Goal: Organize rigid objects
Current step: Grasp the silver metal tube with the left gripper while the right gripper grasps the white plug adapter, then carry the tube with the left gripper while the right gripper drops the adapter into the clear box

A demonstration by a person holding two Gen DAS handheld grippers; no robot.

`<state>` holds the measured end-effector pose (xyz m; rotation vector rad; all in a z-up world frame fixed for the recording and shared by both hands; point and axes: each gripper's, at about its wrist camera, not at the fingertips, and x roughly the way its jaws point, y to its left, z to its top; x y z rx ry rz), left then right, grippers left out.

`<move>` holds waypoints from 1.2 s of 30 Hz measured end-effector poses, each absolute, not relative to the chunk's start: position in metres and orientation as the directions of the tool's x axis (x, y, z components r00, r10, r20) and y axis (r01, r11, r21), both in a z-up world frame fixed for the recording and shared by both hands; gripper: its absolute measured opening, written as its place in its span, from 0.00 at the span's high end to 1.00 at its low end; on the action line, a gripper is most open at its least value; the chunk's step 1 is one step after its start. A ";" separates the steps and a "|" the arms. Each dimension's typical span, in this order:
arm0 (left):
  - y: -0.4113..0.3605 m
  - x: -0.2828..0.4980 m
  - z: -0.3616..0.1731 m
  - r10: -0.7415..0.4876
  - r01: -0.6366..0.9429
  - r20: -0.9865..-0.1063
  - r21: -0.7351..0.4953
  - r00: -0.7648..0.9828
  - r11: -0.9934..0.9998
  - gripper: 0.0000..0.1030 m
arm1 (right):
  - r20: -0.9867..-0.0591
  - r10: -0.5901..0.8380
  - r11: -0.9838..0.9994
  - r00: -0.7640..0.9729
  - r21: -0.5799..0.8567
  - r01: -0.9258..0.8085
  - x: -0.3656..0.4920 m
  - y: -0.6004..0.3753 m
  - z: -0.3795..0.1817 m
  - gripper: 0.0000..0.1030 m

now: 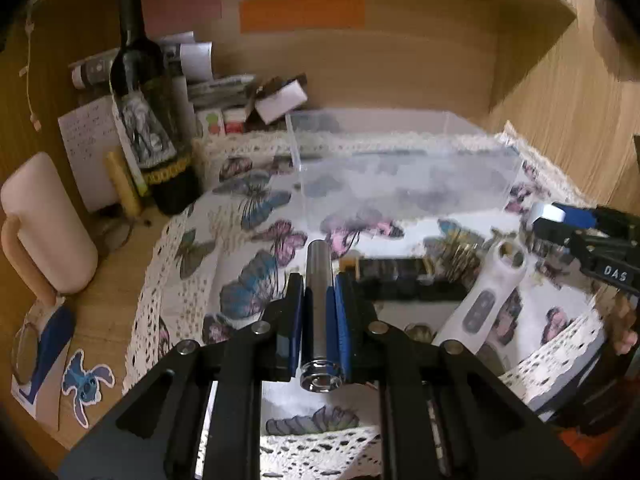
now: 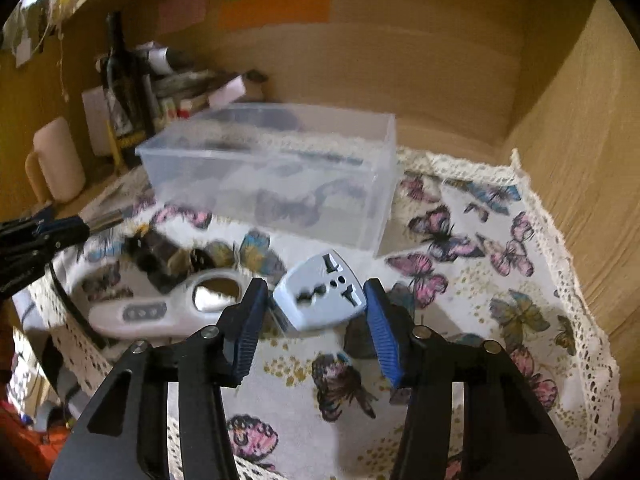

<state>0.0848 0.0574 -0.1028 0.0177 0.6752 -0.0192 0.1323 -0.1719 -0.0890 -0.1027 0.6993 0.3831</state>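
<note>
Over butterfly cloth (image 1: 248, 248), left hand-held gripper (image 1: 318, 284) clamps metal tube (image 1: 319, 312).

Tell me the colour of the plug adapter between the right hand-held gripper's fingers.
Light grey-white with dark socket holes, on the plug adapter; clearest in the right wrist view.

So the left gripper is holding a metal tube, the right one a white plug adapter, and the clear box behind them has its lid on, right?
Not quite: the clear box has no lid; the right wrist view shows its top open. The rest holds: the left gripper is clamped on the metal tube, and the right gripper holds the adapter.
</note>
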 end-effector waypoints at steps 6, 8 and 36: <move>0.054 0.088 -0.082 -0.036 0.031 -0.576 -0.018 0.817 0.999 0.85 | -0.630 0.323 0.924 0.706 0.050 -0.378 0.140 -0.169 -0.083 0.66; 0.053 0.088 -0.076 -0.040 0.032 -0.560 -0.024 0.828 0.999 0.85 | -0.636 0.318 0.925 0.703 0.046 -0.377 0.142 -0.168 -0.084 0.66; 0.061 0.180 0.009 -0.118 0.088 -0.474 -0.083 0.872 0.993 0.85 | -0.438 0.341 0.928 0.832 0.019 -0.371 0.192 -0.152 -0.002 0.66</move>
